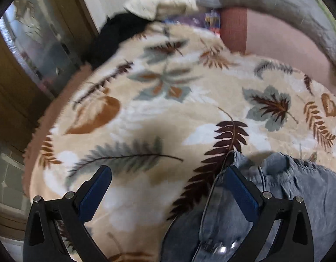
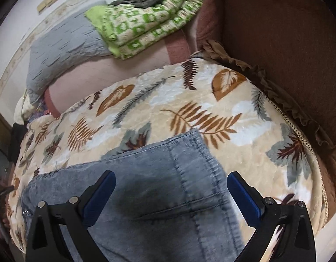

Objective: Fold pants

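Pants, grey-blue denim, lie on leaf-print blanket. L gripper & R gripper both hover w/ jaws apart, holding nothing.

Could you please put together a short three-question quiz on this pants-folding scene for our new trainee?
1. True or false: the right tool is shut on the jeans.
2. Multiple choice: the jeans lie on (A) a bare wooden floor, (B) a leaf-patterned blanket, (C) a glass table.
3. Fill in: in the right wrist view, the folded blanket beyond the jeans is white and ____.

Key: 1 false, both the right tool and the left tool are open and hold nothing; 2 B; 3 green.
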`<action>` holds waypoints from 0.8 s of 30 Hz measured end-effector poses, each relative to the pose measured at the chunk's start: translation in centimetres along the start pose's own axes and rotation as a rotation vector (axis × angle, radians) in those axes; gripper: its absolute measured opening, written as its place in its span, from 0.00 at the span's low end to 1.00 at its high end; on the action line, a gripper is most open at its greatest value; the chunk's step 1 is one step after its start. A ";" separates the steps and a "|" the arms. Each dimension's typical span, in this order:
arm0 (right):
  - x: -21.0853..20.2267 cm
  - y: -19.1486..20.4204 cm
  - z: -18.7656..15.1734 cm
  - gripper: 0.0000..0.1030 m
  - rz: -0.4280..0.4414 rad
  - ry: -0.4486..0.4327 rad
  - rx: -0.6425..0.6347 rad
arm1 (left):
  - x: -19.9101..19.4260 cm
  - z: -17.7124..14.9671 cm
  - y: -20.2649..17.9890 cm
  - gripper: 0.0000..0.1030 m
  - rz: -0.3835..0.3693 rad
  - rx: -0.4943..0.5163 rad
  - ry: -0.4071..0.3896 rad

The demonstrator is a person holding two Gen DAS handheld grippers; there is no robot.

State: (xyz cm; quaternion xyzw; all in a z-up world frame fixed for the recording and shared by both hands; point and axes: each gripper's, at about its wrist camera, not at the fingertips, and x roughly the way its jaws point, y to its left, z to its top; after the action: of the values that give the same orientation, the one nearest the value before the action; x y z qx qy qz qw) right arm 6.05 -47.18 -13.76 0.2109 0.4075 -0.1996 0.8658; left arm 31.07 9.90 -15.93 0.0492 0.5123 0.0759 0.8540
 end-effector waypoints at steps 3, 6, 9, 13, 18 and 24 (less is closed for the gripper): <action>1.3 -2.5 1.4 1.00 -0.010 0.029 0.037 | 2.0 0.9 -2.0 1.00 -0.063 0.039 0.043; 3.1 -4.4 3.1 1.00 0.027 0.061 0.074 | 3.9 1.3 -4.5 1.00 -0.103 0.114 0.090; 5.4 -5.3 4.4 1.00 0.055 0.096 0.100 | 6.3 1.3 -6.6 0.76 -0.149 0.150 0.165; 9.5 -4.6 5.7 1.00 0.042 0.159 0.080 | 7.8 1.3 -7.7 0.47 -0.238 0.129 0.230; 13.8 -3.5 6.1 0.99 -0.001 0.206 0.044 | 6.9 1.2 -9.6 0.18 -0.257 0.203 0.195; 16.7 -2.7 5.3 0.74 -0.048 0.248 0.010 | 6.0 1.2 -10.8 0.13 -0.274 0.238 0.166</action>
State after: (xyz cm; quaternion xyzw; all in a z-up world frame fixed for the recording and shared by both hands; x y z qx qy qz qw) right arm 17.81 -55.12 -24.44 0.2283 0.5154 -0.1947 0.8027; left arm 35.75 0.33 -22.33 0.0734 0.5882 -0.0982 0.7993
